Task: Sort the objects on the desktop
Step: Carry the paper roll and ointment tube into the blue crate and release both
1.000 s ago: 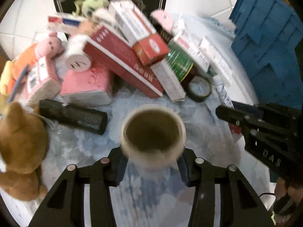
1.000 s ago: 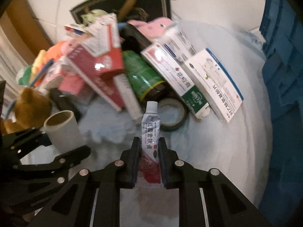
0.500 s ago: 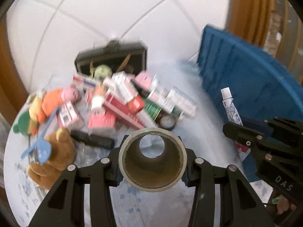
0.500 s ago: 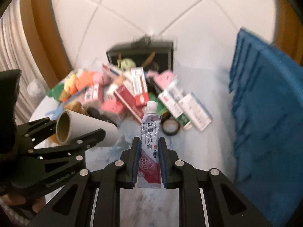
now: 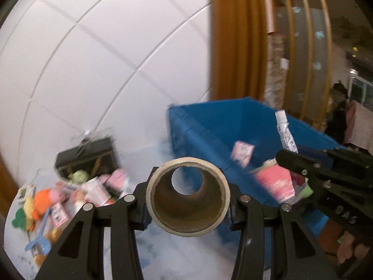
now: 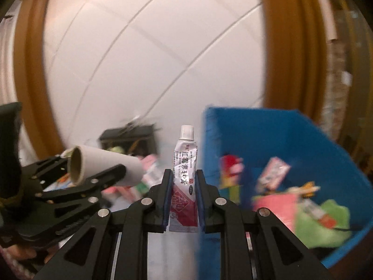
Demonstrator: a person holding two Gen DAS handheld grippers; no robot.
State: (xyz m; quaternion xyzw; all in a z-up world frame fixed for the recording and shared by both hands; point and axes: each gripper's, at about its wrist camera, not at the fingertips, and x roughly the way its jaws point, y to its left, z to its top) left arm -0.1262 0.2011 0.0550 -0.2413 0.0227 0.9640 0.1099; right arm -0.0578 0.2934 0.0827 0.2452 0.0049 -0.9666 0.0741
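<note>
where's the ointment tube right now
The ointment tube stands cap-up, clamped in the right claw at the centre of the right wrist view, with the blue bin to its right and the cardboard roll to its left.

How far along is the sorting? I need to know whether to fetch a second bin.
Partly done: the blue bin already holds several items, among them a green cloth. In hand: the left gripper clamps a cardboard tube, and the right gripper a small ointment tube, both raised near the bin. Left: a heap of boxes and plush toys on the table.
</note>
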